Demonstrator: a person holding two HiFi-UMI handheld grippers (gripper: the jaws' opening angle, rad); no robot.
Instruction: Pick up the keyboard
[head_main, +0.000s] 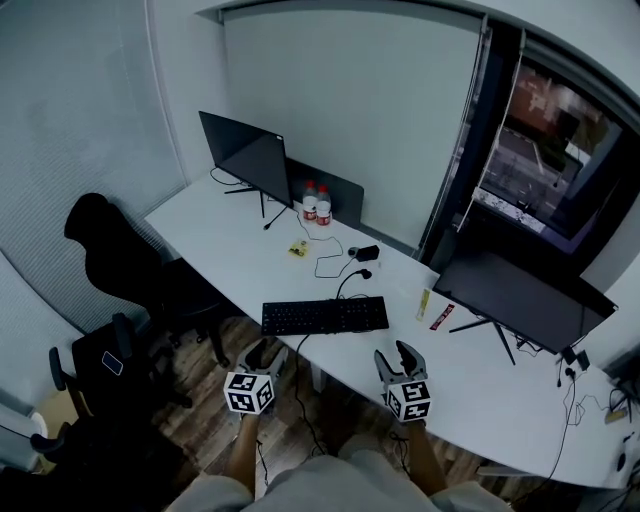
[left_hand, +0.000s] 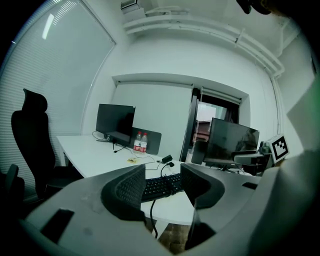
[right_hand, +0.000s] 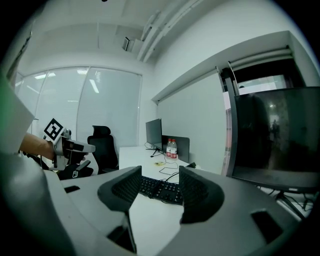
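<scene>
A black keyboard (head_main: 325, 316) lies near the front edge of the white desk (head_main: 230, 255), with its cable running toward the back. My left gripper (head_main: 265, 353) hovers just short of the desk edge, below the keyboard's left end, with its jaws apart and nothing between them. My right gripper (head_main: 397, 357) hangs over the desk's front edge, below the keyboard's right end, also open and empty. In the left gripper view the keyboard (left_hand: 161, 185) shows beyond the open left gripper (left_hand: 162, 172). The right gripper view shows the keyboard (right_hand: 160, 190) ahead of the right gripper (right_hand: 160, 176), untouched.
A monitor (head_main: 250, 155) stands at the back left and another monitor (head_main: 520, 295) at the right. Two bottles (head_main: 316, 204), a black adapter (head_main: 366, 253), a yellow item (head_main: 298, 249) and a red packet (head_main: 442, 317) lie on the desk. Black office chairs (head_main: 120, 260) stand at the left.
</scene>
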